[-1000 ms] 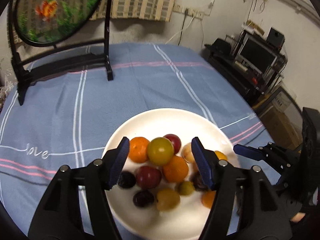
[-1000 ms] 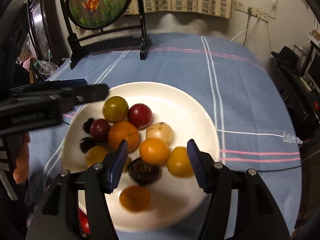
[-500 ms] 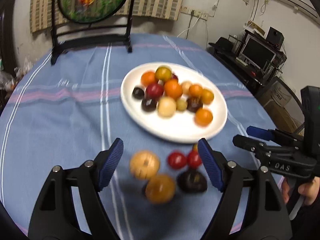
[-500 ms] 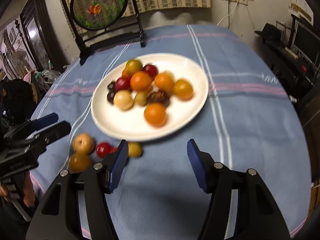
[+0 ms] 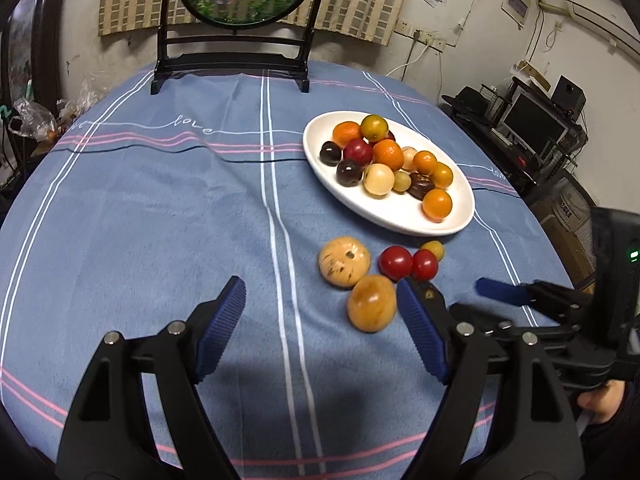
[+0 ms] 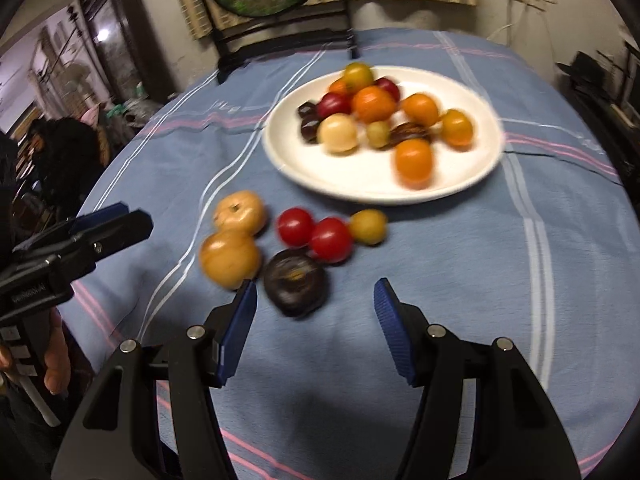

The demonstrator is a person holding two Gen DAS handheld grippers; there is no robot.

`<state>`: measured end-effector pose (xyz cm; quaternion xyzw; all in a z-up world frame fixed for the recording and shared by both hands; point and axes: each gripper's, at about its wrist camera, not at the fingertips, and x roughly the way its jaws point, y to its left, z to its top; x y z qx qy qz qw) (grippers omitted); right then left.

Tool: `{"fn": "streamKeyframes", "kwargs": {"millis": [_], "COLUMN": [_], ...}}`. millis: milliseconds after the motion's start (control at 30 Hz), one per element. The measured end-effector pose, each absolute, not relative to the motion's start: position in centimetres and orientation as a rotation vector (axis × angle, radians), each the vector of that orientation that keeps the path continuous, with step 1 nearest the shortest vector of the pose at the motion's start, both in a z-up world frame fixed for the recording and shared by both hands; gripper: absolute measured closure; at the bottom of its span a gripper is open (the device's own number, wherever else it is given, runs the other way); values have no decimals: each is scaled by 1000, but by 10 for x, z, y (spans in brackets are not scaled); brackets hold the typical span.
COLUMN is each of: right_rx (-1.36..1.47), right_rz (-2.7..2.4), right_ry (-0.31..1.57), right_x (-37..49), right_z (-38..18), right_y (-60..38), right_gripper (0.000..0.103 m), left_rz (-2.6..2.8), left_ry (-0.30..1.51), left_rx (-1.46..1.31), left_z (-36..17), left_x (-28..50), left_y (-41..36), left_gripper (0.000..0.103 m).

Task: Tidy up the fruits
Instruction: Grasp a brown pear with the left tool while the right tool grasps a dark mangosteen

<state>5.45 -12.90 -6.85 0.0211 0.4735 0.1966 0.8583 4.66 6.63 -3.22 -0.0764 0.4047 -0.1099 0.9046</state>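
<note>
A white plate [image 5: 460, 224] [image 6: 360, 190] holds several small fruits: orange, red, dark and pale ones. In front of it, loose on the blue cloth, lie two tan fruits [image 5: 344, 263] [image 6: 230, 257], two red tomatoes [image 5: 395, 263] [image 6: 331, 239], a small yellow fruit [image 5: 433, 249] [image 6: 368, 226] and a dark fruit [image 6: 295, 282], mostly hidden behind my left finger in the left wrist view. My left gripper [image 5: 320, 324] is open and empty, left of the loose fruits. My right gripper [image 6: 316, 324] is open and empty, just behind the dark fruit.
A round painted screen on a black stand [image 5: 234, 60] [image 6: 280, 20] stands at the table's far edge. The table [image 5: 140, 200] is round, covered in blue striped cloth. A monitor and shelves [image 5: 532, 120] stand off to the right.
Both grippers have pulled back from over the plate toward the near edge of the table. The loose fruits in front of the plate have come into view. Both stay open.
</note>
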Motion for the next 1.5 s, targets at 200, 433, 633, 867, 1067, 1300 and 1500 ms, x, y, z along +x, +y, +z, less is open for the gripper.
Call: {"fn": "streamKeyframes", "kwargs": {"millis": [200, 433, 633, 867, 1067, 1300, 1500], "right_rx": [22, -61, -31, 68, 143, 169, 175], "right_rz": [410, 398, 405, 264, 263, 298, 309], "right_ry": [1027, 982, 978, 936, 940, 953, 944], "right_x": [66, 69, 63, 52, 48, 48, 48], "right_z": [-85, -96, -87, -74, -80, -84, -80], "right_y": [-114, -100, -109, -174, -199, -204, -203], "right_gripper": [41, 56, 57, 57, 57, 57, 57], "left_rz": [-221, -212, -255, -328, -331, -293, -303], "left_ry": [837, 851, 880, 930, 936, 969, 961], "left_rx": [-162, -187, -172, -99, -29, 1, -45], "left_z": [-34, -37, -44, -62, -73, -89, -81], "left_x": [37, 34, 37, 50, 63, 81, 75], "left_y": [75, 83, 68, 25, 0, -6, 0], "left_gripper": [23, 22, 22, 22, 23, 62, 64]}}
